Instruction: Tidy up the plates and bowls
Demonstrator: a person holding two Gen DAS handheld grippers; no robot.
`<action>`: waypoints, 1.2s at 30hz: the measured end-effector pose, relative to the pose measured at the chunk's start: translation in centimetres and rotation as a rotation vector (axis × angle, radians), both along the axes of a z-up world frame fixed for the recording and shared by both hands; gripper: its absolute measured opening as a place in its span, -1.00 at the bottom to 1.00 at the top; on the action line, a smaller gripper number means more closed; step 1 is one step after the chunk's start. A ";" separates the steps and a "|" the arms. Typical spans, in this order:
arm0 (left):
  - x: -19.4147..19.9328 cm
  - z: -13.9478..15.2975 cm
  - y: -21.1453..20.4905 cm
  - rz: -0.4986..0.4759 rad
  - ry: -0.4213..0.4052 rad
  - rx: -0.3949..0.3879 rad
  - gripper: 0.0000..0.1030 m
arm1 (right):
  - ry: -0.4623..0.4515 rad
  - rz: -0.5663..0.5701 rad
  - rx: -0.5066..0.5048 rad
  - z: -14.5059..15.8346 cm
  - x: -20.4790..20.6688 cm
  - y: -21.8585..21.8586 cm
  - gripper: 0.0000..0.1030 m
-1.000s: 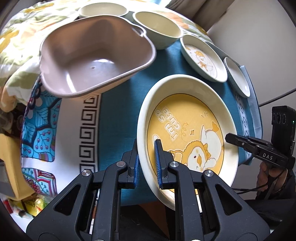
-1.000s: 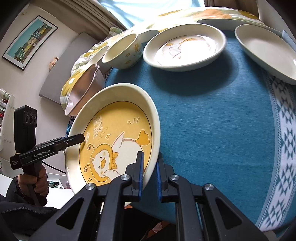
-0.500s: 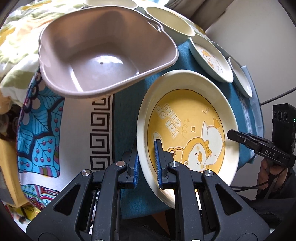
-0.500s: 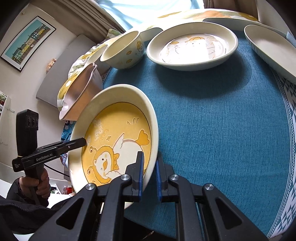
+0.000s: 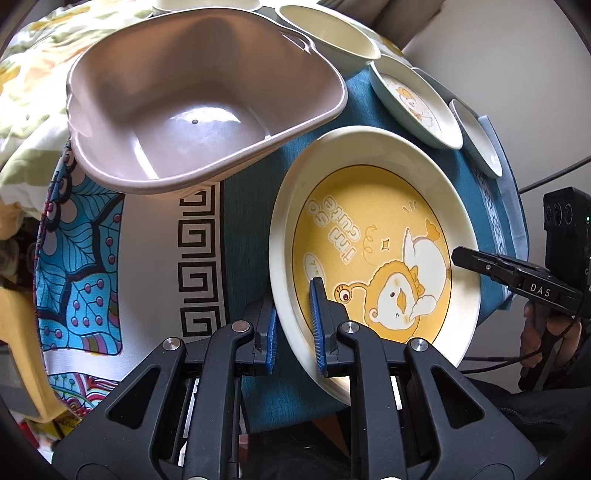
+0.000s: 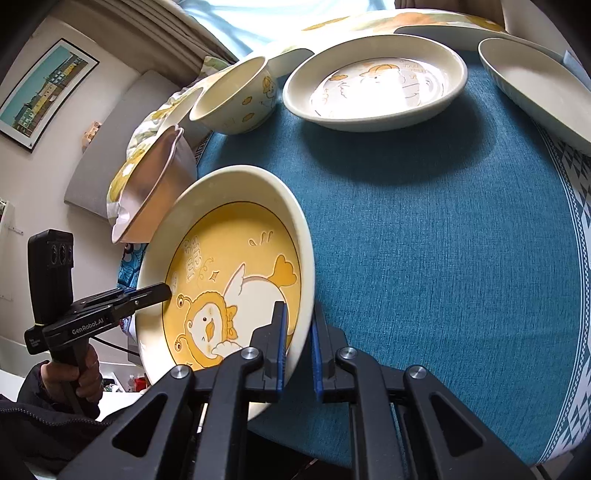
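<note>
A cream plate with a yellow duck picture point(image 5: 373, 243) is held above the table's near edge. My left gripper point(image 5: 295, 325) is shut on its left rim. My right gripper point(image 6: 298, 343) is shut on its right rim; the plate also shows in the right wrist view point(image 6: 229, 280). A pinkish-grey square bowl point(image 5: 195, 99) sits just beyond the plate on the left. A cream bowl with duck prints point(image 6: 236, 99), a cream duck plate point(image 6: 373, 85) and a plain cream plate point(image 6: 535, 85) stand further back on the blue tablecloth point(image 6: 443, 240).
A patterned white and blue cloth point(image 5: 110, 258) covers the table's left part. A floral cloth point(image 5: 26, 92) lies at the far left. Another cream bowl point(image 5: 207, 3) sits at the far edge. A framed picture point(image 6: 44, 88) hangs on the wall.
Both grippers have carried the yellow duck plate forward, closer to the pinkish-grey bowl and the dishes at the back. Both grips are unchanged.
</note>
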State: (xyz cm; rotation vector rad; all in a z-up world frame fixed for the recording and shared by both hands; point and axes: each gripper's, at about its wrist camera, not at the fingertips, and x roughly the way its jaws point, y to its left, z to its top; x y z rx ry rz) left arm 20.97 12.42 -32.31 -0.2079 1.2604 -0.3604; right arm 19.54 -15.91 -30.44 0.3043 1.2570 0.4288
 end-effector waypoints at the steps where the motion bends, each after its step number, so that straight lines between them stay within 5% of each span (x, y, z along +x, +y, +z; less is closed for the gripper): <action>1: 0.0 0.0 -0.1 -0.005 0.000 0.005 -0.73 | 0.005 0.000 -0.006 0.0 0.0 0.1 -0.79; 9: -0.3 0.1 -1.6 -0.028 -0.039 0.073 -0.63 | 0.017 -0.019 -0.032 0.0 0.0 0.3 -0.79; 16: -2.4 0.9 -1.6 0.066 -0.054 0.132 -0.55 | -0.013 0.000 -0.040 1.7 -0.8 -0.7 -0.75; 23: -6.4 5.8 -4.1 0.141 -0.151 0.192 -0.49 | -0.113 -0.020 -0.091 5.1 -4.1 -4.5 -0.70; 25: -7.2 8.0 -5.8 0.132 -0.214 0.209 -0.27 | -0.153 -0.034 -0.120 6.4 -5.1 -6.1 -0.54; 27: -7.8 10.6 -7.8 0.125 -0.296 0.226 0.39 | -0.200 -0.045 -0.138 7.8 -6.1 -7.8 0.08; 28: -8.2 11.8 -8.9 0.122 -0.345 0.229 0.85 | -0.223 -0.052 -0.140 8.5 -6.4 -8.6 0.24; 29: -8.6 13.0 -10.1 0.116 -0.397 0.224 1.00 | -0.247 -0.064 -0.138 9.2 -6.7 -9.5 0.46; 36: -7.0 17.7 -18.3 -0.011 -0.520 0.179 1.00 | -0.357 -0.105 -0.170 13.2 -7.8 -14.9 0.85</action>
